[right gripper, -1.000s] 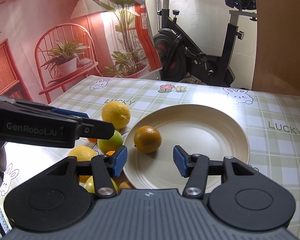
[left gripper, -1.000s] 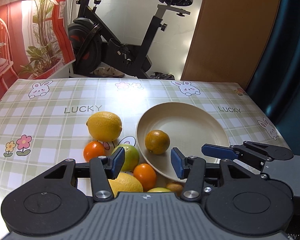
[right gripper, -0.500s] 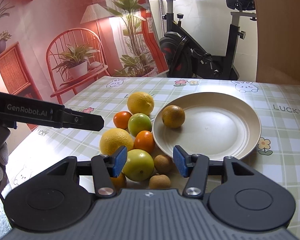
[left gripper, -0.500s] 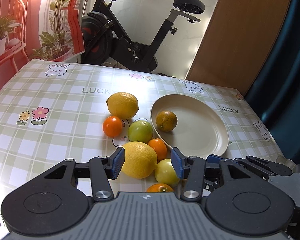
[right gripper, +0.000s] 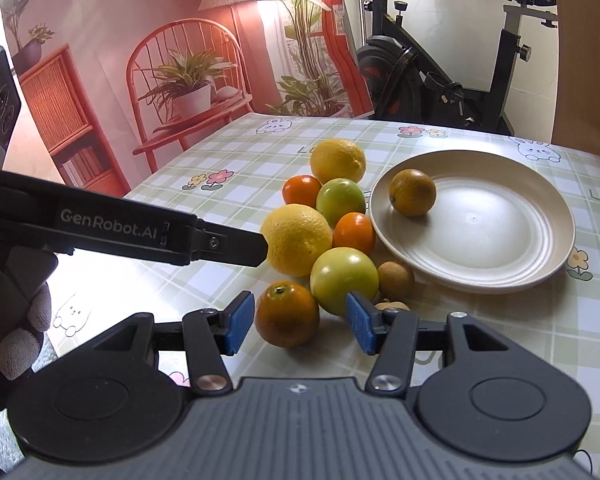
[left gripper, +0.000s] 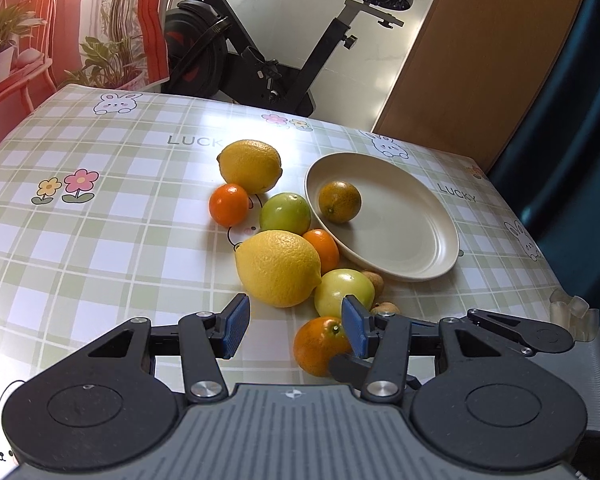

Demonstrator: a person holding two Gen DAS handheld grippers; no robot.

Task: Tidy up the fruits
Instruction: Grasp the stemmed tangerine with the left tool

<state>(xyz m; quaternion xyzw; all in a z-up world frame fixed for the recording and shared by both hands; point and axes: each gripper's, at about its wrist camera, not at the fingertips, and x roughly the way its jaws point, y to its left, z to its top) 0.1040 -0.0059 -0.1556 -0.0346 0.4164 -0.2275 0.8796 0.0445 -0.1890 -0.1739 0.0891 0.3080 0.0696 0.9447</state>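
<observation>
A cream plate (left gripper: 416, 236) (right gripper: 500, 248) holds one dull orange (left gripper: 339, 202) (right gripper: 413, 192). Left of it a cluster of fruit lies on the checked tablecloth: two lemons (left gripper: 278, 268) (left gripper: 250, 165), two green fruits (left gripper: 344, 294) (left gripper: 285, 213), several small oranges (left gripper: 229, 204) and small brown fruits (right gripper: 396, 280). My left gripper (left gripper: 296, 326) is open and empty, just in front of the near lemon. My right gripper (right gripper: 300, 322) is open and empty, with a small orange (right gripper: 287, 314) between its fingers' line.
An exercise bike (left gripper: 260, 48) stands beyond the table's far edge. A red printed backdrop (right gripper: 140, 60) is at the left, a brown panel (left gripper: 480, 52) at the right. The left gripper's body (right gripper: 120, 232) crosses the right wrist view.
Both grippers have pulled back toward the near edge of the table and away from the plate; more of the fruit cluster shows now. Both stay open.
</observation>
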